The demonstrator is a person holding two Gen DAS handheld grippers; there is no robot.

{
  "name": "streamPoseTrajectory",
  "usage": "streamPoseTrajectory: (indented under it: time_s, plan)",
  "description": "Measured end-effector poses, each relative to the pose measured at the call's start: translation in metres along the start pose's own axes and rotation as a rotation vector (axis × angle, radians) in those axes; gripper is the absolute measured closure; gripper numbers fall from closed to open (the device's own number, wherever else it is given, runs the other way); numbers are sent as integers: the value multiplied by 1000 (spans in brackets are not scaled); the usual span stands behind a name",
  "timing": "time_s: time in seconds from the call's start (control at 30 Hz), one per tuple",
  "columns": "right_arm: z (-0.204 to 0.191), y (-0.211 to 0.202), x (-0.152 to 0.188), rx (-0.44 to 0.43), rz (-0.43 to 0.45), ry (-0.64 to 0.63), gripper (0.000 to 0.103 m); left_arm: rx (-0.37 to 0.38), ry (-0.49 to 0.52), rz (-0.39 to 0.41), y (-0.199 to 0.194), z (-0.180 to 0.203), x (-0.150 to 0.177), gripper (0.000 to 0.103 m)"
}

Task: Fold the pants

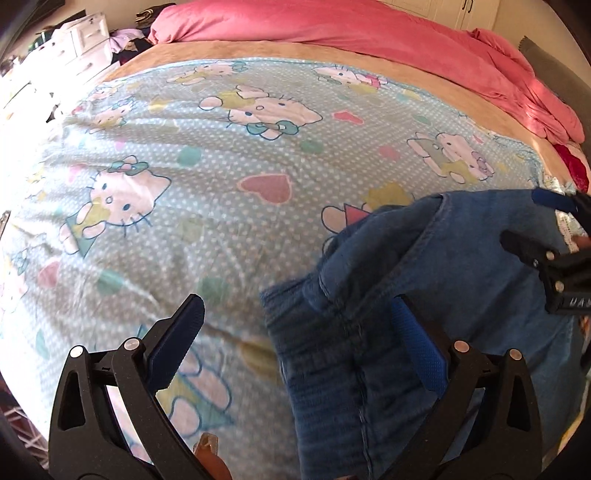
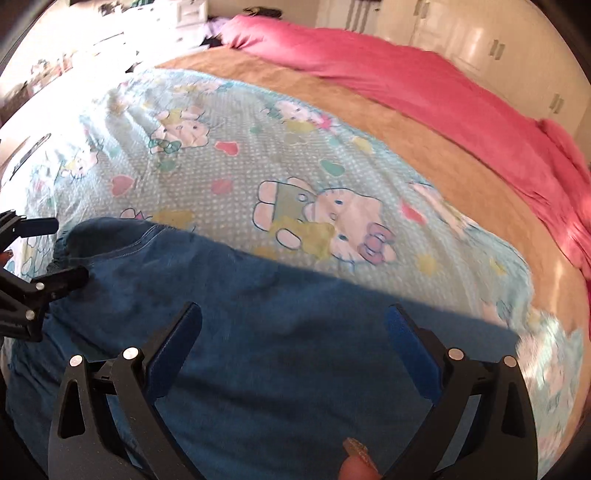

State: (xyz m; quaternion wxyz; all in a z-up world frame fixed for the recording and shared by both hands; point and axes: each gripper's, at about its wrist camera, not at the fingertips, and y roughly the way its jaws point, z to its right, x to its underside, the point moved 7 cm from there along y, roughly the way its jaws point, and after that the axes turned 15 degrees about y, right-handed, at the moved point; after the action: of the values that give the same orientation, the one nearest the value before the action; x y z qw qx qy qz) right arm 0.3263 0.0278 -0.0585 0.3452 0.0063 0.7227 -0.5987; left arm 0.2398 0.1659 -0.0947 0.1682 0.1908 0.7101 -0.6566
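Observation:
Blue denim pants [image 1: 424,295] lie on a light-blue cartoon-cat blanket [image 1: 221,192] on a bed. In the left wrist view my left gripper [image 1: 299,314] is open, hovering over the elastic waistband at the pants' left edge. My right gripper [image 1: 524,221] shows at the right, open over the pants' far edge. In the right wrist view the pants [image 2: 277,350] fill the lower half, my right gripper [image 2: 293,321] is open above them, and my left gripper [image 2: 62,251] is open at the left by the waistband.
A pink duvet [image 1: 369,26] is bunched along the far side of the bed, over a tan sheet [image 1: 424,77]. White drawers [image 1: 81,37] and clutter stand at the far left. White cupboard doors [image 2: 491,48] are behind the bed.

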Motion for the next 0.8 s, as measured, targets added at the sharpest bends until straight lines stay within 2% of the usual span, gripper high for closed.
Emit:
streamPoseTrajectory:
  time_s: [0.07, 0.1, 0.13, 0.17, 0.2, 0.23, 0.27, 0.33, 0.4, 0.43, 0.53, 0.6, 0.67, 0.8]
  plan:
    - [-1, 11, -4, 2, -27, -37, 4, 10, -2, 5, 4, 0, -2, 11]
    - [-2, 15, -5, 4, -35, -59, 4, 15, 10, 15, 4, 1, -4, 23]
    - [-4, 18, -5, 4, -40, -84, 4, 18, 21, 24, 4, 2, -6, 39]
    - [-7, 22, -6, 6, -38, -115, 4, 37, 36, 36, 3, 5, -8, 46]
    - [-10, 23, -5, 2, -42, -134, 5, 50, 44, 45, 3, 8, -9, 57]
    - [-15, 25, -4, -7, -43, -167, 5, 36, 56, 56, 0, 9, -10, 65]
    - [-18, 26, -5, -10, -38, -187, 5, 24, 77, 75, -3, 12, -11, 69]
    - [-23, 26, -5, -16, -30, -221, 9, 1, 101, 109, -11, 15, -12, 73]
    - [-29, 27, -5, -38, -27, -246, 23, -19, 117, 152, -22, 19, -13, 73]
    - [-31, 26, -4, -49, -24, -256, 26, -20, 123, 167, -27, 21, -13, 73]
    - [-39, 24, 2, -87, -21, -277, 46, -22, 148, 211, -42, 27, -13, 73]
    - [-45, 20, 6, -127, -17, -271, 75, -23, 162, 229, -49, 30, -12, 73]
    - [-48, 12, 10, -126, 7, -263, 92, -36, 178, 243, -54, 32, -10, 73]
    - [-44, -17, 22, -162, 71, -205, 95, -24, 162, 243, -61, 29, -3, 73]
